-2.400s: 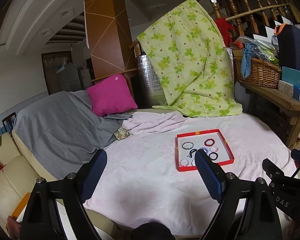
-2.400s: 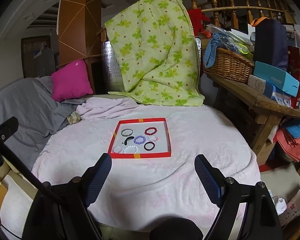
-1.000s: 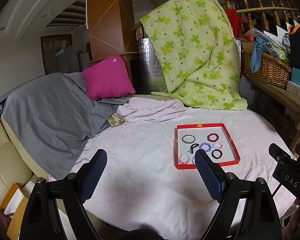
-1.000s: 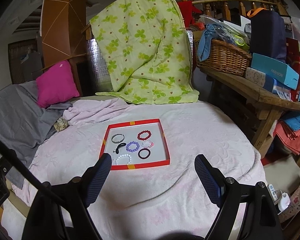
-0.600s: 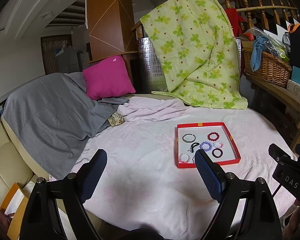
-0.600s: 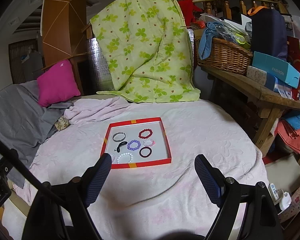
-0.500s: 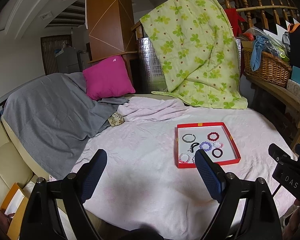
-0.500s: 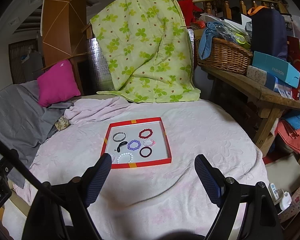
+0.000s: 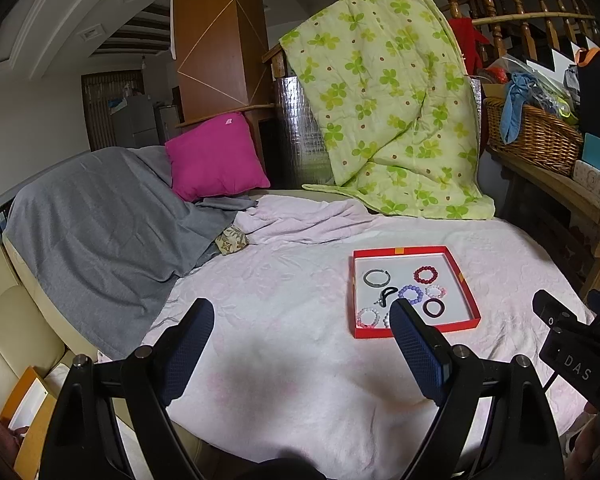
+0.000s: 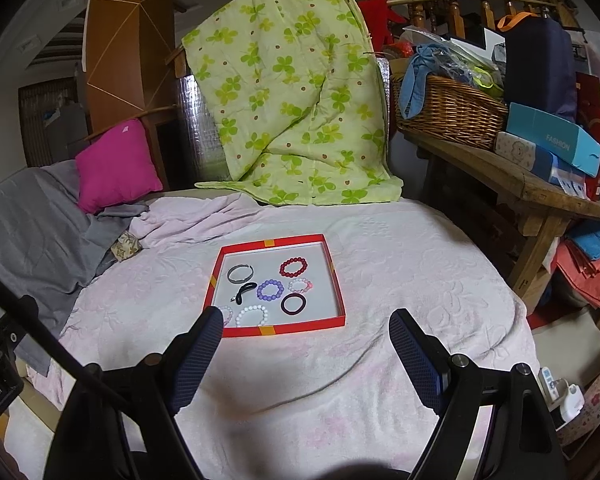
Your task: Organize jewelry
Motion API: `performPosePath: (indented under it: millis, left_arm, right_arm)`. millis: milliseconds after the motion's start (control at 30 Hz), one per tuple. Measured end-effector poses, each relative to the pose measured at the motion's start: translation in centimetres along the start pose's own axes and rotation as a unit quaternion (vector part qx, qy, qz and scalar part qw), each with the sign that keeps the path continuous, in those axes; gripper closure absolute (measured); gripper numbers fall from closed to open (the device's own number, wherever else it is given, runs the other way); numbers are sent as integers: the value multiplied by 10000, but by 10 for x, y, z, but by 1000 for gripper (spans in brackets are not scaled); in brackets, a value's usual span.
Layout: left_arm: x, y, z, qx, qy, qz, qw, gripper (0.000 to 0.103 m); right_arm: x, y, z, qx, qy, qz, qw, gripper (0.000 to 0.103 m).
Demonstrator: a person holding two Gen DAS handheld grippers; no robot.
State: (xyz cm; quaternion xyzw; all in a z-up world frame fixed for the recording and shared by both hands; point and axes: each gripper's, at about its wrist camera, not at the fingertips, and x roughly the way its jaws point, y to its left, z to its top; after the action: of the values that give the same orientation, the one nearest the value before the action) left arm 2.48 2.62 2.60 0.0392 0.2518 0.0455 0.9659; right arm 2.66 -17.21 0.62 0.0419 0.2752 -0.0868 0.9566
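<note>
A red-rimmed tray (image 10: pixel 336 280) with a white floor lies on the pink-covered table (image 10: pixel 420 280); it also shows in the left wrist view (image 9: pixel 466 286). It holds several bracelets: a red bead one (image 10: pixel 293 266), a purple bead one (image 10: pixel 270 289), a white bead one (image 10: pixel 252 315), a dark ring (image 10: pixel 293 304), a grey bangle (image 10: pixel 240 273) and a black clip (image 10: pixel 245 292). My right gripper (image 10: pixel 302 344) is open and empty, above the cloth just in front of the tray. My left gripper (image 9: pixel 302 344) is open and empty, left of and nearer than the tray.
A green clover quilt (image 10: pixel 292 112) hangs behind the table. A pink cushion (image 9: pixel 216 156) and grey cover (image 9: pixel 100 216) lie at the left. A wooden bench (image 10: pixel 520 184) with a wicker basket (image 10: pixel 448 108) and boxes stands at the right.
Both grippers have come forward and a little higher over the table since the earliest frames, so the tray looks nearer. In the last half second almost nothing moved. Both stay open.
</note>
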Motion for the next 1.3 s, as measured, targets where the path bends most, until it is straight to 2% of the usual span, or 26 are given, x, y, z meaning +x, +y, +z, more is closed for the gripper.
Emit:
performPosePath:
  millis: [600,867,1300]
  left_arm:
    - [2,-2,4,13,-22,-8,10000,13]
    - [6,-4,10,4,16,-42,10000,13]
    - [63,-14,33,7,189,-44,9998,13]
  right_arm:
    - [3,3,0,-37,23,31,10000,15]
    - [18,4,9,-114,76,38,9999,15]
    - [63,1,26,-122,225,-50,9997,15]
